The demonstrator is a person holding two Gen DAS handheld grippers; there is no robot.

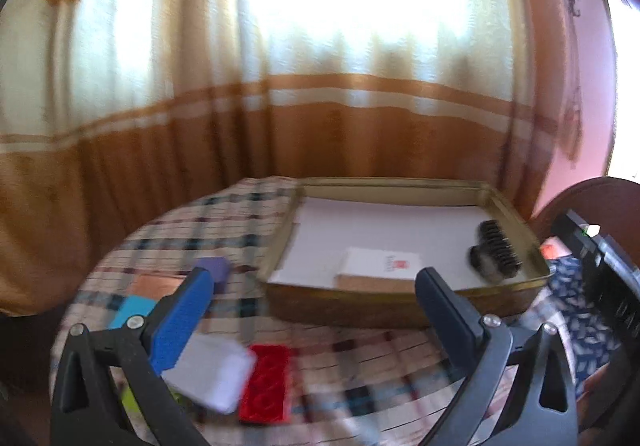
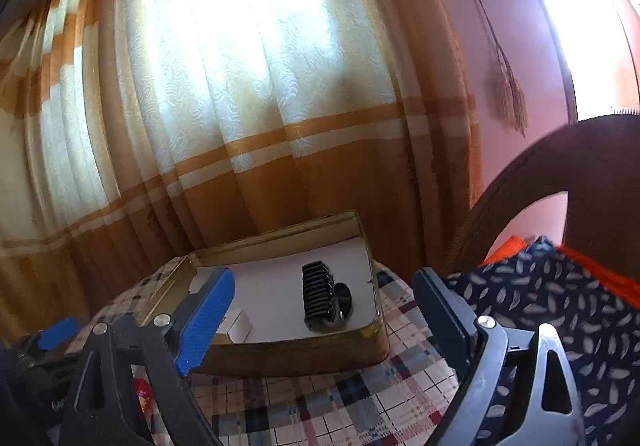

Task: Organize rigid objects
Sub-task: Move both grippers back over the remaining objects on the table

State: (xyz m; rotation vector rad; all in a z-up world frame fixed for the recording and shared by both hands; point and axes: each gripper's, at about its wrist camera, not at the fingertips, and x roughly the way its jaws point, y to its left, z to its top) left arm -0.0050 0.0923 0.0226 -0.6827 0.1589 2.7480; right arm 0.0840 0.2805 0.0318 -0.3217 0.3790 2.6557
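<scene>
A shallow gold tray (image 1: 400, 306) with a white liner sits on the checked table. Inside it lie a white box with a red mark (image 1: 384, 264) and a black ribbed piece (image 1: 496, 254). Left of the tray are a purple block (image 1: 216, 270), a cyan block (image 1: 132, 310), a white block (image 1: 216, 370) and a red textured block (image 1: 268, 382). My left gripper (image 1: 315, 276) is open and empty above these, short of the tray. My right gripper (image 2: 327, 280) is open and empty before the tray (image 2: 300, 358), with the black ribbed piece (image 2: 324, 298) lying free beyond its fingers.
An orange and cream curtain (image 1: 280, 106) hangs close behind the table. A dark wooden chair back (image 2: 540, 182) draped with navy patterned cloth (image 2: 540, 306) stands at the right. A black device (image 1: 600, 270) sits right of the tray. A blue finger (image 2: 60, 330) of my left gripper shows at far left.
</scene>
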